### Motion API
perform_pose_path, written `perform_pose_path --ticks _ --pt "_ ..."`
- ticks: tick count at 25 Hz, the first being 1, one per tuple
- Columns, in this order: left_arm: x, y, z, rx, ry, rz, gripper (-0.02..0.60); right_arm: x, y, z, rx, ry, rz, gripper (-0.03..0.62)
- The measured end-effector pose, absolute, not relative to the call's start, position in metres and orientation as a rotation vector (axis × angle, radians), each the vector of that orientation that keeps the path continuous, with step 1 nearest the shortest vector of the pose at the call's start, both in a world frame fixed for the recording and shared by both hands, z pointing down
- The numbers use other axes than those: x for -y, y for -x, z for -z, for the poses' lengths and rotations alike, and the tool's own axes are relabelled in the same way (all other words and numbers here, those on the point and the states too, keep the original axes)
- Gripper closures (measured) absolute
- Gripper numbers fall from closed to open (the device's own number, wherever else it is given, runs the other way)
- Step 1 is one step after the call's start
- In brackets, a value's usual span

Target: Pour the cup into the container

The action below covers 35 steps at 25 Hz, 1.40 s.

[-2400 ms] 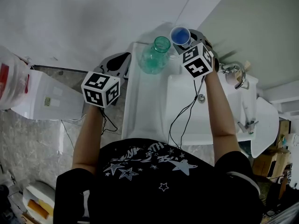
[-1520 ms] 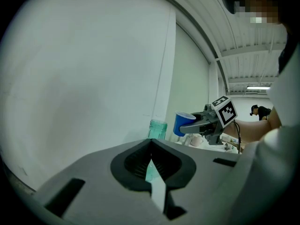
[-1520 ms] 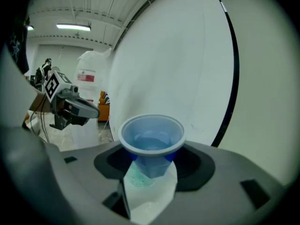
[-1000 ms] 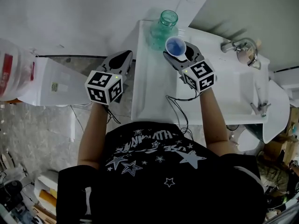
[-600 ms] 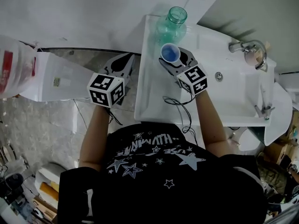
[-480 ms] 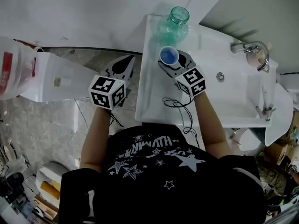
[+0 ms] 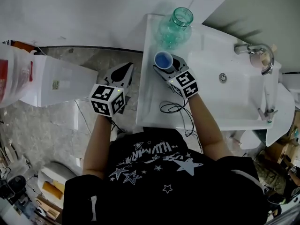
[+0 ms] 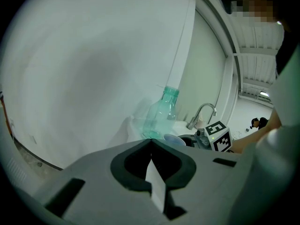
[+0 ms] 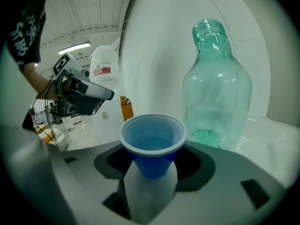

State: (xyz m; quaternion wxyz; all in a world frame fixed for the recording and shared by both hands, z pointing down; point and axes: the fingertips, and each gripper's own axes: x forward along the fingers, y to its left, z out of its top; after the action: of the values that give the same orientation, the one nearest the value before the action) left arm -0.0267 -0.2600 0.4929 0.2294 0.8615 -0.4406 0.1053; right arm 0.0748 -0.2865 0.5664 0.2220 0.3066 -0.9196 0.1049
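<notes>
A: Biggest first. The white counter (image 7: 154, 93) has a sink on its right side. The green see-through bottle (image 7: 176, 26) stands upright at the far end with its cap off, and nothing is holding it.

B: How will the bottle handle?

A: I can't tell if it's glass or plastic. It looks nearly empty, so I'd guess it's light and tips if the neck gets knocked. The mouth is narrow, so it's a small target for pouring.

B: Claws?

A: The left claw (image 7: 125, 65) is off the counter's left edge. Its jaws are closed together with nothing in them, and it isn't steadying anything. The right claw (image 7: 164, 65) is over the counter, clamped on the blue cup (image 7: 163, 60).

B: Where's the cup, exactly?

A: It's upright between the right claw's jaws, near the bottle on the person's side, and lower than the bottle's mouth. In the right gripper view the jaws press its wall below the rim, and some liquid shows inside the cup (image 9: 152, 142). I can't tell whether its base touches the counter.

B: And how will the cup handle?

A: It looks like thin plastic, so it's probably light and squashy, with slick walls. Squeezing harder likely buckles it and slops liquid over. The hold on the wall below the rim looks right, since it leaves the lip free to pour. Tilt it slowly.
</notes>
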Motion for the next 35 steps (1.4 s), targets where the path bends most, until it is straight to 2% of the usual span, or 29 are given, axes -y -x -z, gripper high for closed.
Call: perform_pose_path --ticks 10,20,31,35 --pt "0.252 0.033 -0.501 1.224 -2.345 -0.305 0.571 0.292 -0.071 -0.574 2.52 -0.886 -0.244 0.326" --pt "0.229 0.039 -0.489 1.191 -2.382 -0.284 0.571 0.28 -0.077 -0.574 2.447 -0.986 -0.307 0.253" --pt "0.189 0.047 -0.461 1.046 -2.502 -0.26 0.571 0.222 -0.109 -0.532 2.355 -1.302 -0.385 0.256" --pt "0.17 0.051 -0.452 0.998 -2.545 -0.255 0.571 0.201 -0.114 -0.506 2.339 -1.429 -0.354 0.311"
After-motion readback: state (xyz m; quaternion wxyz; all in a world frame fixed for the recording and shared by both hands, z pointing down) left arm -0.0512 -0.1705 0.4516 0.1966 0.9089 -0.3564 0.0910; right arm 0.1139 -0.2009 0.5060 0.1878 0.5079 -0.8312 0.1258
